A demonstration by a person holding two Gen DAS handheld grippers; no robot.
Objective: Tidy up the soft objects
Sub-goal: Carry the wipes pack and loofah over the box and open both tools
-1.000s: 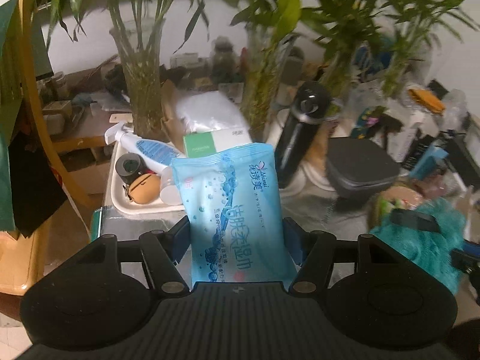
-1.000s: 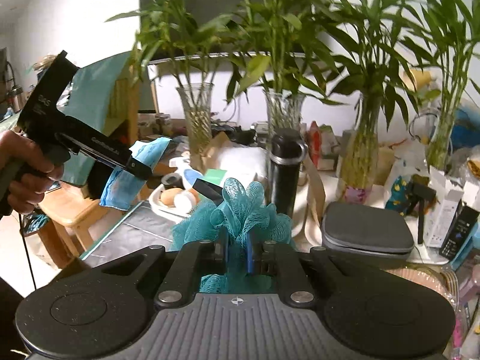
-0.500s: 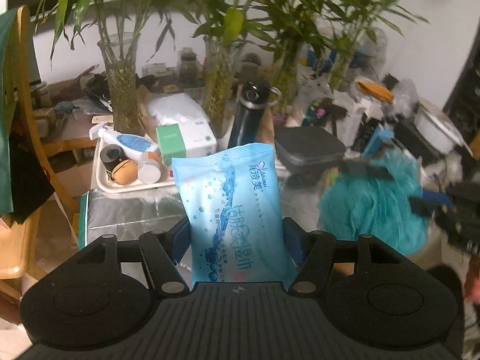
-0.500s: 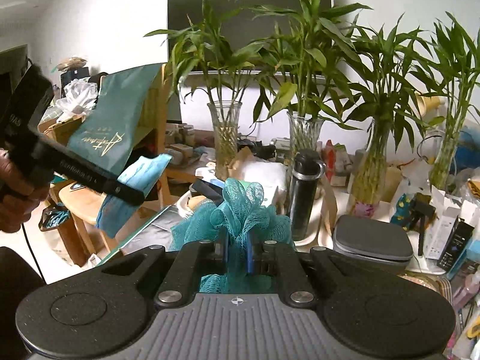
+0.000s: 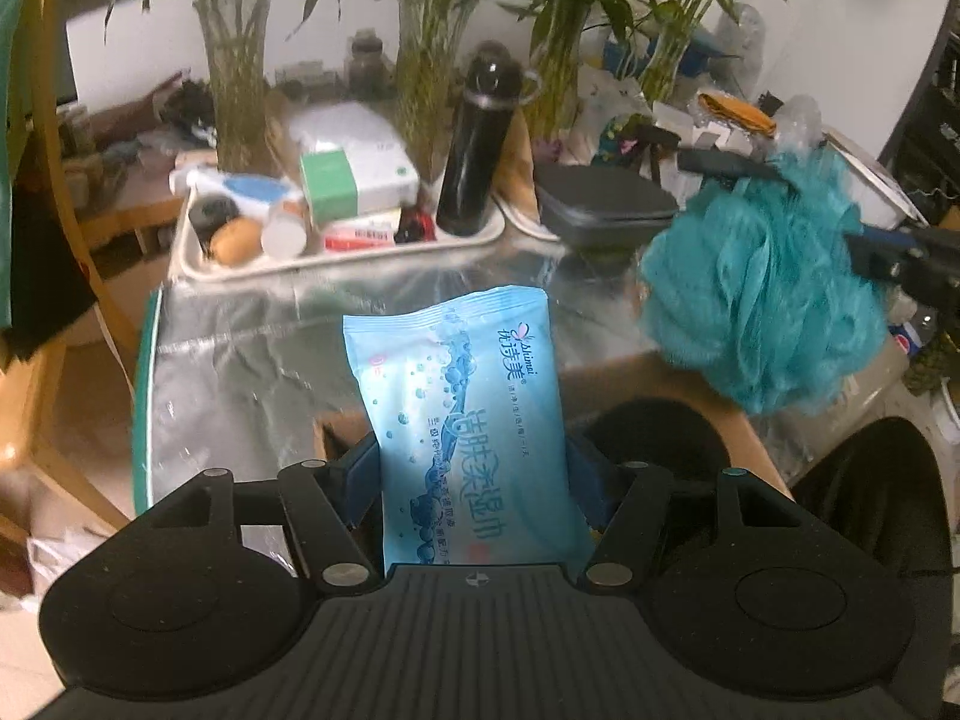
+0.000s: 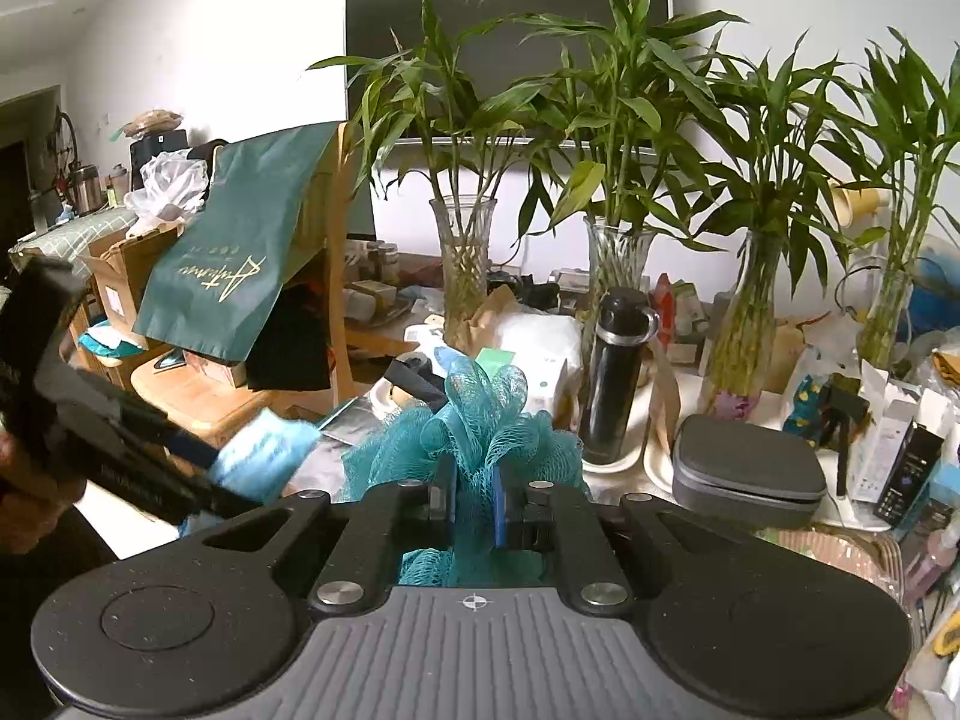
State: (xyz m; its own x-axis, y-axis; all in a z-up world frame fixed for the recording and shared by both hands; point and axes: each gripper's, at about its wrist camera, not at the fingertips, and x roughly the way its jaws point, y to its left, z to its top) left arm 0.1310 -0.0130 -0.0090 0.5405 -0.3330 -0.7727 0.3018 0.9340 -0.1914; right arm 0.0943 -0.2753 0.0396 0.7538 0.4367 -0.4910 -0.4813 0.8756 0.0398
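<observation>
Blue plastic pack of wet wipes sits clamped between the left gripper fingers, sticking out ahead over a brown cardboard box; right gripper is squeezed on a fluffy teal mesh bath pouf just off to its right

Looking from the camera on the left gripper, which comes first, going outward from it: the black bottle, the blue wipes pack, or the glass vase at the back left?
1. Blue wipes pack, held in the left gripper itself.
2. Black bottle, upright at the tray's right end.
3. Glass vase, behind the tray, back left.
</observation>
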